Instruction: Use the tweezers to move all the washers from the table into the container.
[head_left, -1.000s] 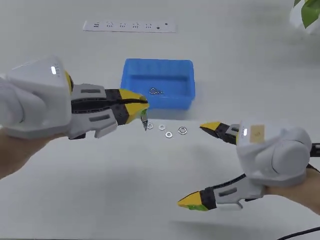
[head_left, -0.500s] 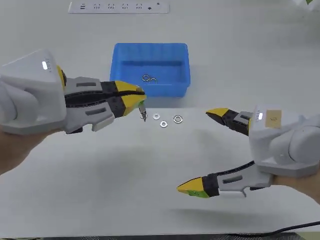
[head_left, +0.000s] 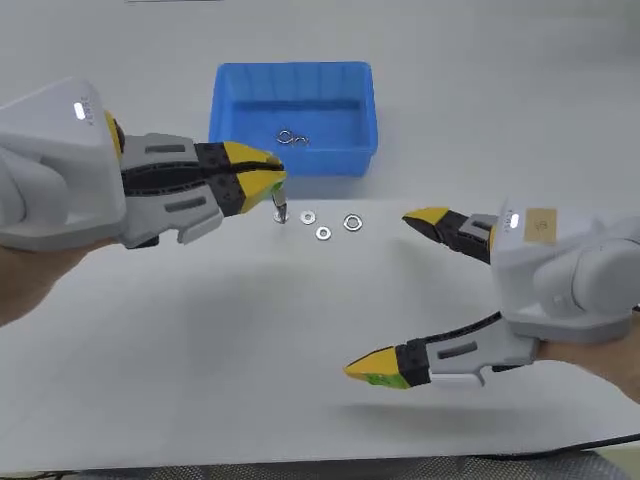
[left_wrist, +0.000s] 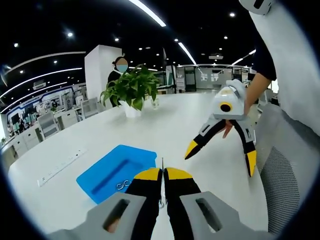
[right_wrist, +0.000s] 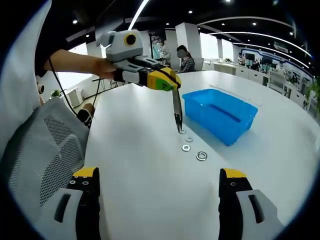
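Left gripper (head_left: 277, 181): white-grey body, lit indicator (head_left: 79, 112), black jaws with grey side plates, yellow tips.
Right gripper (head_left: 381, 294): same build, tan label (head_left: 540, 226), green patch under one tip, black cable (head_left: 600, 450).
Clothing: white top (left_wrist: 295, 65), dark short sleeve (left_wrist: 263, 57).
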